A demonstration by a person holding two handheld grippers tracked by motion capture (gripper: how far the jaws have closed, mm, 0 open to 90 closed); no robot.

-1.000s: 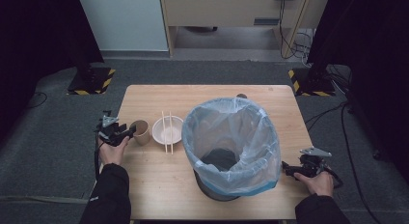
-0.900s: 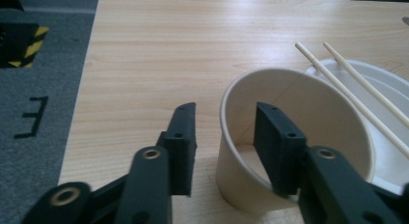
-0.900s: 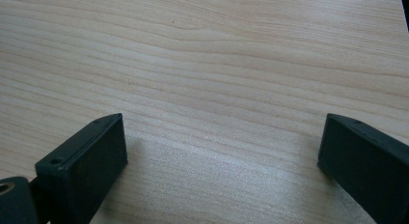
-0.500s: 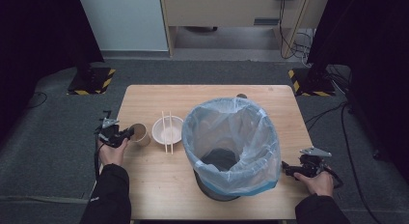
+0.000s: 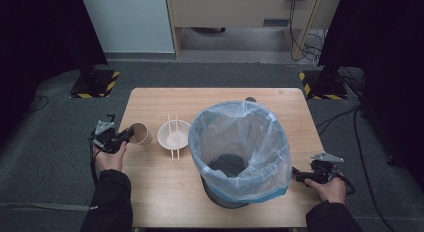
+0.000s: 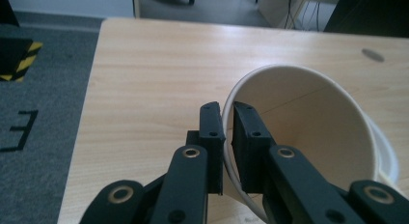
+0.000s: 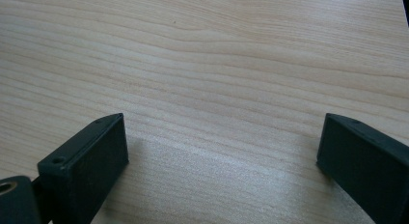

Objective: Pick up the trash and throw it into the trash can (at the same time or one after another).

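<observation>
The paper cup (image 6: 308, 147) sits at the lower right of the left gripper view, tipped so its open mouth faces the camera, and in the high view it lies at the left-middle of the frame on the desk (image 5: 165, 192), just beside the white bowl (image 5: 174, 134). The left tongs (image 6: 227, 132) have it by the rim: one jaw outside the wall, one inside, pinched down to a thin gap on the paper edge. That's a light thing, surely, thin-walled and springy, so it should lift with no effort, but squeeze hard and the rim will likely buckle or crease. The rolled lip is the sensible place to hold, being the stiffest part; the smooth wall below would probably slip.

Across the bowl lie two chopsticks (image 5: 173, 137). To the right of centre stands the big bin with its pale blue bag (image 5: 240, 147), mouth wide open.

Down at the lower right, the right tongs (image 5: 296, 174) rest low over bare wood, jaws spread wide, holding nothing.
</observation>
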